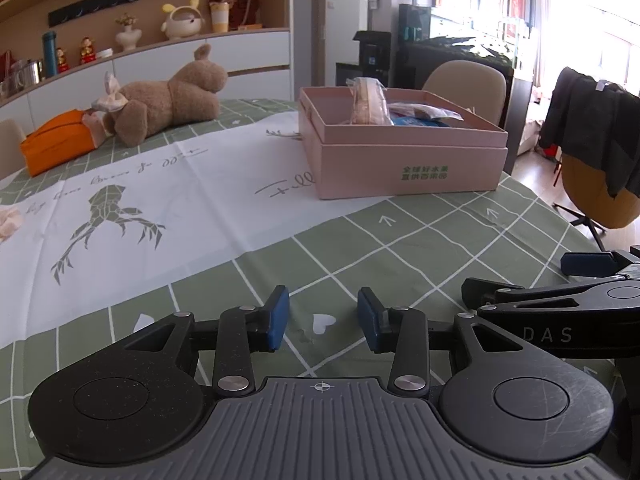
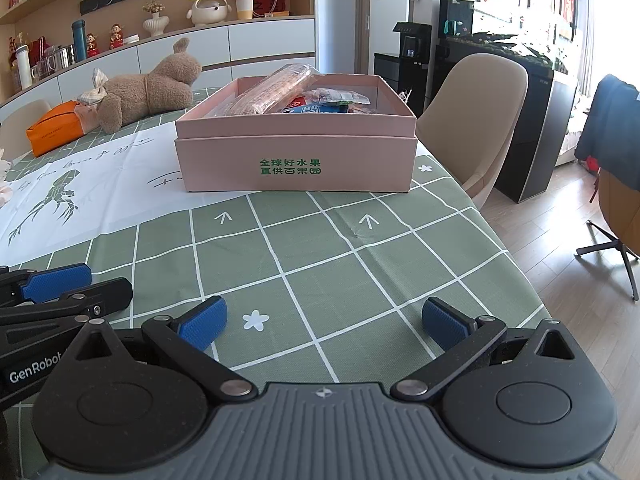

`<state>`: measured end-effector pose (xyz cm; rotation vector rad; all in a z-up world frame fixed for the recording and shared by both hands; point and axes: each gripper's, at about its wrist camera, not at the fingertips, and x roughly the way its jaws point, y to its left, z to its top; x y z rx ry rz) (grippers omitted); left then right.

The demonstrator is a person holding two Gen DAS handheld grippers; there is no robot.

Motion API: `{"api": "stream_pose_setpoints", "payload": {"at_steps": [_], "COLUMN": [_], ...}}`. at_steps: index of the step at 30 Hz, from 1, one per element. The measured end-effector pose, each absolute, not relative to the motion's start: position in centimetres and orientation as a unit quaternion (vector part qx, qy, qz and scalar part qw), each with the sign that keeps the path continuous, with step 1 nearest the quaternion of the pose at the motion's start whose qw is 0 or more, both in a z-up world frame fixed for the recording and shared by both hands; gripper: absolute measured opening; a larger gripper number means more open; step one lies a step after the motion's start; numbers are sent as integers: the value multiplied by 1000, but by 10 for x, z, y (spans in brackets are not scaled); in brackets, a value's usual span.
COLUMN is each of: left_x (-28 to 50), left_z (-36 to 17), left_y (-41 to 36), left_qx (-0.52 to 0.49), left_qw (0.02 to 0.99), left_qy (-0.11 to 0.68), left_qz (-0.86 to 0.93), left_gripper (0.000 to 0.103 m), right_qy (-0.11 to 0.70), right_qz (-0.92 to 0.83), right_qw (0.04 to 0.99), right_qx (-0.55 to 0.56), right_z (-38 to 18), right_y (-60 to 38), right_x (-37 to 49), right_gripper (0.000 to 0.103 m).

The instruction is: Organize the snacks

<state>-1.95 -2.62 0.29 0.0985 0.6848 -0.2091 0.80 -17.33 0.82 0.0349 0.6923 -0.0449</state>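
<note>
- Orange pouch (image 2: 54, 130): lies near the far left edge of the table (image 2: 320, 248), touching the feet of the plush toy.
- Plush toy (image 2: 148, 90): a brown soft animal lying on its side along the far edge of the table, with a checked bow at its back end.
- Left hand-held gripper (image 1: 323, 318): released; its blue pads stand a little apart with nothing between them, over the green checked cloth at the near edge of the table.
- Pink box (image 2: 296, 160): open-topped, with green print on its front wall; stands toward the far right corner of the table, well apart from both grippers.
- Snacks (image 2: 316, 100): several wrapped packets inside the pink box, a long clear-wrapped one leaning up over its far left wall.
- Right hand-held gripper (image 2: 324, 322): released; jaws spread wide and empty, just beside the left one at the near edge.
- Beige chair (image 2: 476, 120): stands off the right edge of the table, beside the box.
</note>
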Motion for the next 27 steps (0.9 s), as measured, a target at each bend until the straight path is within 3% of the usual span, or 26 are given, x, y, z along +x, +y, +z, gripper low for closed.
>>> {"api": "stream_pose_setpoints", "payload": {"at_steps": [27], "left_x": [-20], "left_z": [3], "left_y": [-25], "left_qx": [45], "left_qw": [935], "left_qy": [335], "left_qz": [-103], "left_gripper": [43], "right_qy": [339], "right_qz": [-22], "right_qw": [940], "right_qx": [17], "right_z": [8], "right_y": [-173], "right_x": [8], "right_gripper": [103]}}
